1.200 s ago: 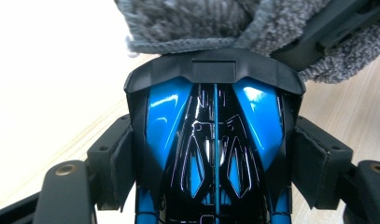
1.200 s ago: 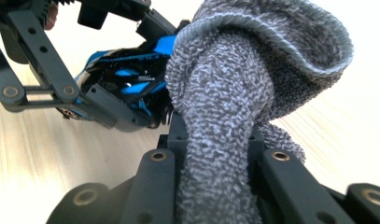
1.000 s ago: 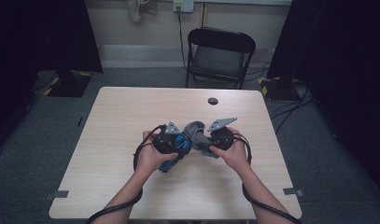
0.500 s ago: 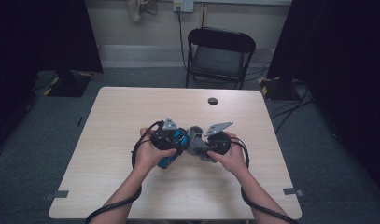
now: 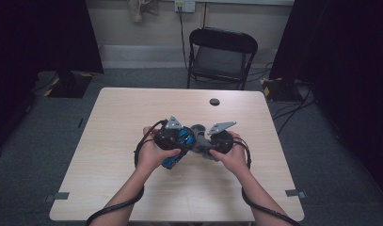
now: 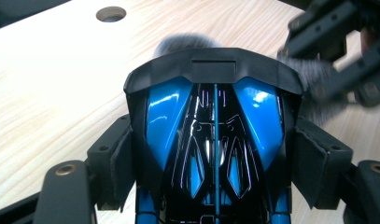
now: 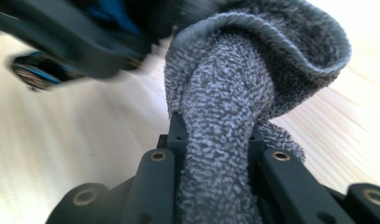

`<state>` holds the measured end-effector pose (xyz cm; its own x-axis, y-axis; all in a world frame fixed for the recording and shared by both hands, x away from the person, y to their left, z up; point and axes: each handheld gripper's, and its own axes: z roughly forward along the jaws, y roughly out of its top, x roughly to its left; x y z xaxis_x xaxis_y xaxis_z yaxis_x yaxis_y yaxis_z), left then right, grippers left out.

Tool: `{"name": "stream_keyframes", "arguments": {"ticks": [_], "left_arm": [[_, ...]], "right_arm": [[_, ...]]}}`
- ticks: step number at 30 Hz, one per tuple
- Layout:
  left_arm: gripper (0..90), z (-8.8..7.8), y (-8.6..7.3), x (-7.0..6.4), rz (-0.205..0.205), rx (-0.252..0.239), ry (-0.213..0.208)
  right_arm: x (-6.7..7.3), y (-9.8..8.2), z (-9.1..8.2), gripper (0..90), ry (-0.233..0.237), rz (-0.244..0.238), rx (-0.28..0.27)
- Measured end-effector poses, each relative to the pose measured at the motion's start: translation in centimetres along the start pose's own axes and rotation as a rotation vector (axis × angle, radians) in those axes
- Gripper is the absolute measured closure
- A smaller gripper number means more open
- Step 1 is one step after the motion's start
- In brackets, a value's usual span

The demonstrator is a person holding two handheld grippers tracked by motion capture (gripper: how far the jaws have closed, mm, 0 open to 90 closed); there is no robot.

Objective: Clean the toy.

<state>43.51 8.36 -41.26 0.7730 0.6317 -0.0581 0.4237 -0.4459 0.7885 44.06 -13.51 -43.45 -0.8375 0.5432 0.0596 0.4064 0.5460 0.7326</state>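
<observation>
Grey cloth (image 7: 225, 121) nearer blue car (image 6: 214, 140) now

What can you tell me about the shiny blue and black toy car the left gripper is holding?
The glossy blue and black plastic toy car has bright blue side panels, a black centre with thin line markings, and a matte black bar across its far end. It sits lengthwise between the left gripper jaws, whose pads press its two sides, above the pale wooden table. A fuzzy grey cloth, pinched in the right gripper, lies against its far end. In the high view it shows between the two hands.
</observation>
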Motion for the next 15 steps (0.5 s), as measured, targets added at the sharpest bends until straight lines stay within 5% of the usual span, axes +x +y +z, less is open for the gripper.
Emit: {"name": "stream_keyframes", "arguments": {"ticks": [15], "left_arm": [[25.5,0.5,-0.3,0.5,-0.040,-0.004,-0.007]], "right_arm": [[2.1,-0.1,1.6,73.8,0.050,-0.055,0.014]]}}
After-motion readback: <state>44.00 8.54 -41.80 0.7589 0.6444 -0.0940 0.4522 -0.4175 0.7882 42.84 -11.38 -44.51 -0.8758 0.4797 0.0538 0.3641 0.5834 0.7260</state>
